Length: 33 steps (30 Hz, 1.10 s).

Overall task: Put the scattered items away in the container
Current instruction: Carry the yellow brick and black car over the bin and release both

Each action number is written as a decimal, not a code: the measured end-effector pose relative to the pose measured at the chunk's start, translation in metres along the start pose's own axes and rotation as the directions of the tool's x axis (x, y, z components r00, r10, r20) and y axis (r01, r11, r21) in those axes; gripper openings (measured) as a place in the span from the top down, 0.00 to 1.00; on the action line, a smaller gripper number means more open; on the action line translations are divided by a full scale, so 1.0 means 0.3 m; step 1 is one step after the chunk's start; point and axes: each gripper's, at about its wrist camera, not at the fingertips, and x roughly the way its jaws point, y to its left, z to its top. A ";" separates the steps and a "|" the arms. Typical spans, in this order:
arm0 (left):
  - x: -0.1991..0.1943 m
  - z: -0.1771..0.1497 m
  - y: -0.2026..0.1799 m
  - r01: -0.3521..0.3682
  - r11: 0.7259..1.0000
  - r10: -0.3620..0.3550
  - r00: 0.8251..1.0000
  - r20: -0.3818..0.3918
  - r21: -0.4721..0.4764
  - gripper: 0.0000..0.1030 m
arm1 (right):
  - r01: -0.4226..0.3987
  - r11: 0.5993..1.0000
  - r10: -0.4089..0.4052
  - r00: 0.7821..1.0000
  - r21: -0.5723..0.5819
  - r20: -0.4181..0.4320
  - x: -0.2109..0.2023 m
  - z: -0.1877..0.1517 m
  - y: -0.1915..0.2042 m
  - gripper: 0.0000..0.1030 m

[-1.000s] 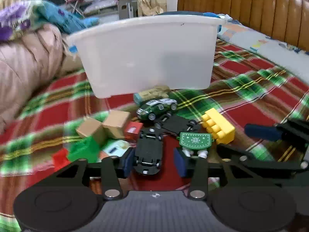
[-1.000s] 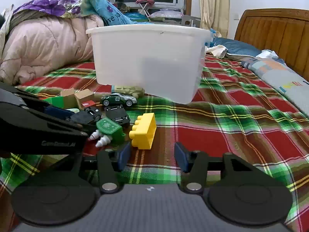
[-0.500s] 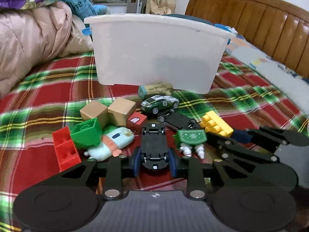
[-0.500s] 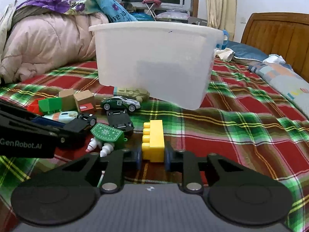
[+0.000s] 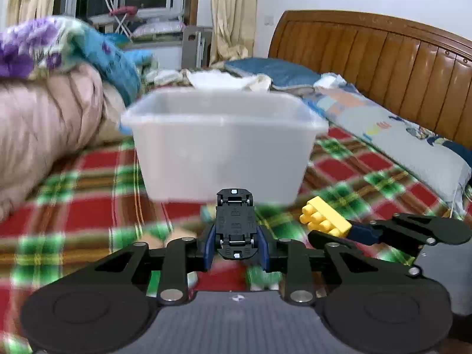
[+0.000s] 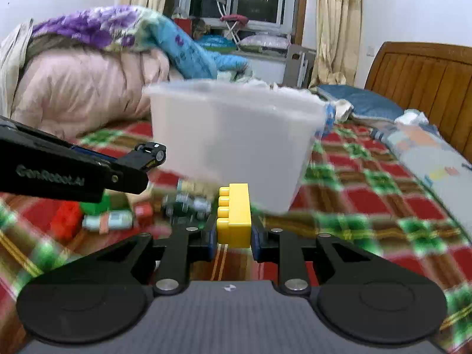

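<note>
Left gripper (image 5: 236, 243) fingers clamped on a black toy car (image 5: 235, 224), belly up, pinched across its flanks near the rear axle, nose pointing ahead toward the white container (image 5: 224, 150). Hard plastic, light, stiff; smooth sides likely slippery, so best held low across the chassis, clear of the wheels. Ahead of the fingertips and above them, the container's open rim, on the plaid blanket (image 5: 88, 183).

Right gripper (image 6: 233, 240) fingers closed on a yellow building block (image 6: 234, 215), flat faces against the pads, studs facing left. Rigid, light, unlikely to crush; flat walls probably the surest hold. To the left beyond the fingertips, blurred loose toys (image 6: 112, 218) on the blanket; straight ahead, the container.
</note>
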 end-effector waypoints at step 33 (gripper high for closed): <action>0.303 0.336 0.034 -0.137 0.989 0.135 0.990 0.032 0.063 0.45 | 0.018 0.992 -0.020 1.000 0.122 0.012 0.273 0.313 -0.192 0.37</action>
